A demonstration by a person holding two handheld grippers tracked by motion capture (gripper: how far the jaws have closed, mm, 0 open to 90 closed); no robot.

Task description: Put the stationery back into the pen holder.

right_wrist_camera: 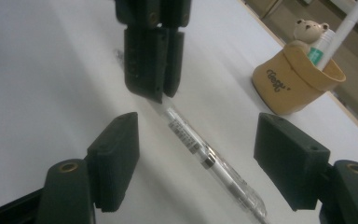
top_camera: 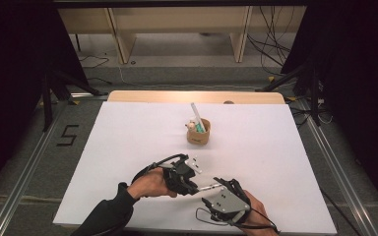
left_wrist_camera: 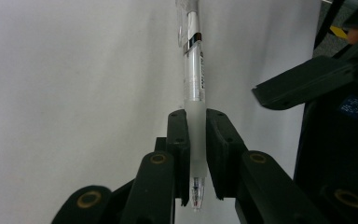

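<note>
A clear pen (left_wrist_camera: 195, 70) with a frosted grip lies level just above the white table top (top_camera: 128, 147), its tip toward the camera in the left gripper view. My left gripper (left_wrist_camera: 196, 149) is shut on its frosted grip; in the high view this gripper (top_camera: 196, 188) sits near the front middle with the pen (top_camera: 205, 187) sticking out to the right. My right gripper (right_wrist_camera: 200, 158) stands open, one jaw on each side of the pen's barrel (right_wrist_camera: 191, 140), pads clear of it. In the high view the right gripper (top_camera: 212, 191) faces the left one.
A tan cup (top_camera: 198, 132) with a small bear figure and a white pen stands behind, toward the table's far middle; in the right gripper view the cup (right_wrist_camera: 298, 81) is at the upper right. A wooden edge (top_camera: 197, 96) borders the far side.
</note>
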